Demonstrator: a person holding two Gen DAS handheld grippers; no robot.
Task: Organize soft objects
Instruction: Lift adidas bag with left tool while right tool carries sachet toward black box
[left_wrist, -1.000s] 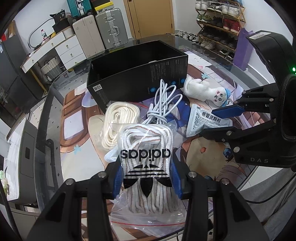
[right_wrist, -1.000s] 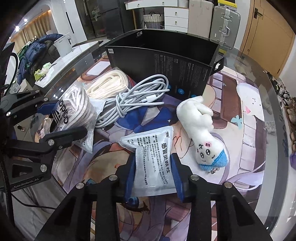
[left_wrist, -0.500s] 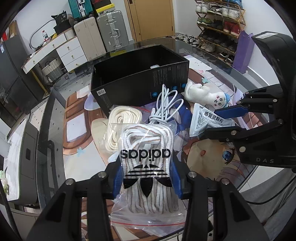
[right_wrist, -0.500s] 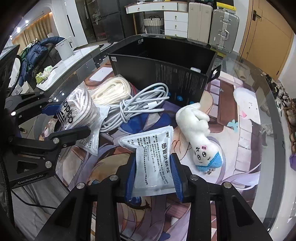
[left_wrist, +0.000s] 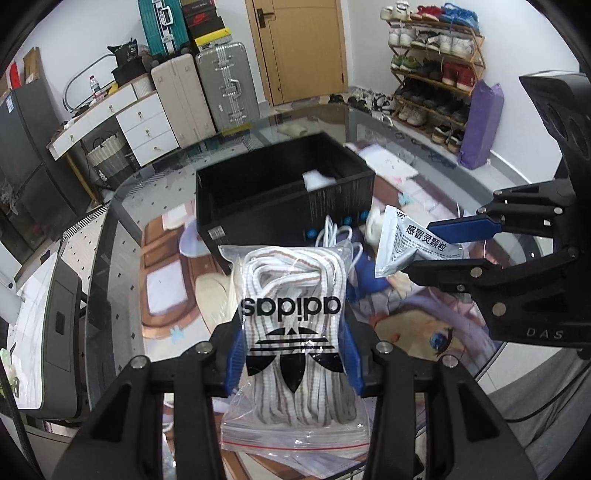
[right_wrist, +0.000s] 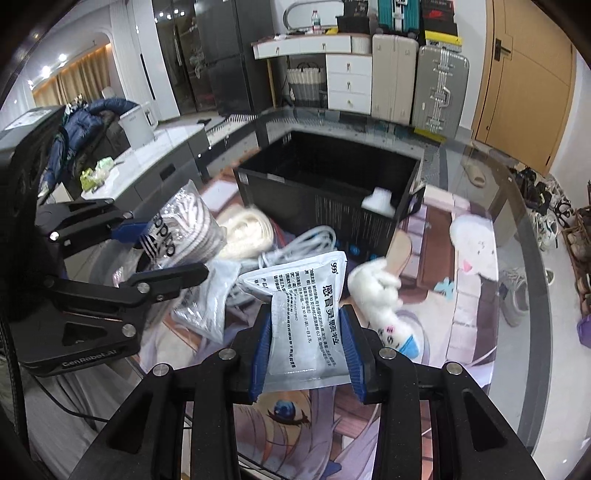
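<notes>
Bag of laces (left_wrist: 293, 332): clear zip bag with a black logo, pinched between the left gripper (left_wrist: 293, 354) pads, hanging below them.
Medicine sachet (right_wrist: 306, 325): silvery packet clamped between the right gripper (right_wrist: 306, 354) pads, top edge sticking out past the fingertips.
Black box (right_wrist: 328, 192): open, ahead of both pairs of fingers.
Plush toy (right_wrist: 384, 306): on the table, just right of the right fingers.
White cable (right_wrist: 306, 240): coiled beyond the sachet.
</notes>
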